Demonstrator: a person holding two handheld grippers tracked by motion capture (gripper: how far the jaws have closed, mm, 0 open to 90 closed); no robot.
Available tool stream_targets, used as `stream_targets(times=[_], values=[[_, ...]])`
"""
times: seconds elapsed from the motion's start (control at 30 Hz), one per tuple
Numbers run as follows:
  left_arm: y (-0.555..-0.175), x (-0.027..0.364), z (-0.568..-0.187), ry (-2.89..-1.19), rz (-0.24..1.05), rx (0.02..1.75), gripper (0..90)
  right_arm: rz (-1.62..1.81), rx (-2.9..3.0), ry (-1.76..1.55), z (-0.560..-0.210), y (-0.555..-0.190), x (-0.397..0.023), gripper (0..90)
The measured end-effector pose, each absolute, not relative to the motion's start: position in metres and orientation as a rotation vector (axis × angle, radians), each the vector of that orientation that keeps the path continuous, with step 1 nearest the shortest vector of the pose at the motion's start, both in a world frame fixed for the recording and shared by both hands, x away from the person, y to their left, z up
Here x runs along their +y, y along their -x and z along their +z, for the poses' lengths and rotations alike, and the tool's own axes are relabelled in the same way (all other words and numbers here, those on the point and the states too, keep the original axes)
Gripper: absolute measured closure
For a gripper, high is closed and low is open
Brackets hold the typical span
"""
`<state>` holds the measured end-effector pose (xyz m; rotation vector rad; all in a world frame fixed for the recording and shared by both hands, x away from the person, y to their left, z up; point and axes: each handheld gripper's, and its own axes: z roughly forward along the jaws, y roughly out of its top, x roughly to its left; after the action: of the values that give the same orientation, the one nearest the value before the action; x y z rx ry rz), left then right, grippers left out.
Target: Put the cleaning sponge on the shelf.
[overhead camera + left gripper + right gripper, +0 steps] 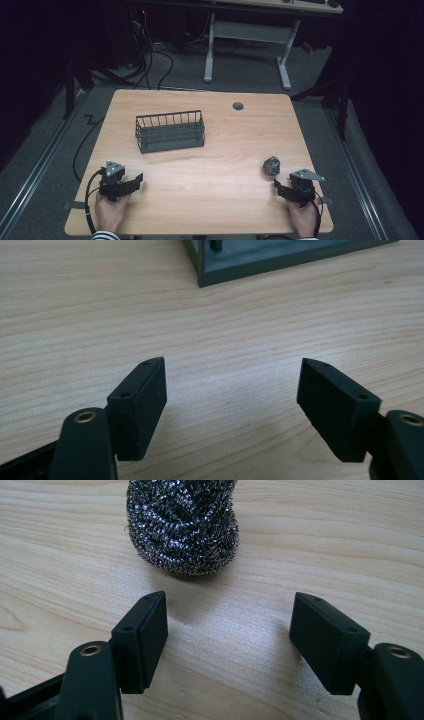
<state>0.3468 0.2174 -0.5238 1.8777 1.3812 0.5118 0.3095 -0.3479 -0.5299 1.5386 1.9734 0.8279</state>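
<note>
A dark wire basket (170, 131) stands left of the table's middle; its base corner (260, 260) shows at the top of the left gripper view. A steel-wool scrubber (271, 165) lies on the wood near the right edge. In the right gripper view the scrubber (183, 525) sits just ahead of the jaws, apart from them. My left gripper (134, 181) rests at the front left, open, with bare wood between its fingers (142, 405). My right gripper (280, 188) rests at the front right, just behind the scrubber, open and empty.
The wooden table (210, 165) has a round cable hole (238, 106) at the back. A white-legged desk (250, 45) stands on the floor beyond it. A hand holds each gripper at the front edge.
</note>
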Motion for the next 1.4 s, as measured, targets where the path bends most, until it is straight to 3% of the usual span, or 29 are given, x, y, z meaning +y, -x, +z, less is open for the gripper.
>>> stream_targets(times=[0.37,1.4], values=[[-0.348,0.212,-0.499,-1.861,0.471,1.34,28.2,0.828,1.974,-1.538,-0.53,-0.31,-0.348,31.9],[-0.399,0.206,-0.441,-1.814,0.466,1.342,33.9,0.833,1.979,-1.536,-0.53,-0.31,-0.348,30.3]])
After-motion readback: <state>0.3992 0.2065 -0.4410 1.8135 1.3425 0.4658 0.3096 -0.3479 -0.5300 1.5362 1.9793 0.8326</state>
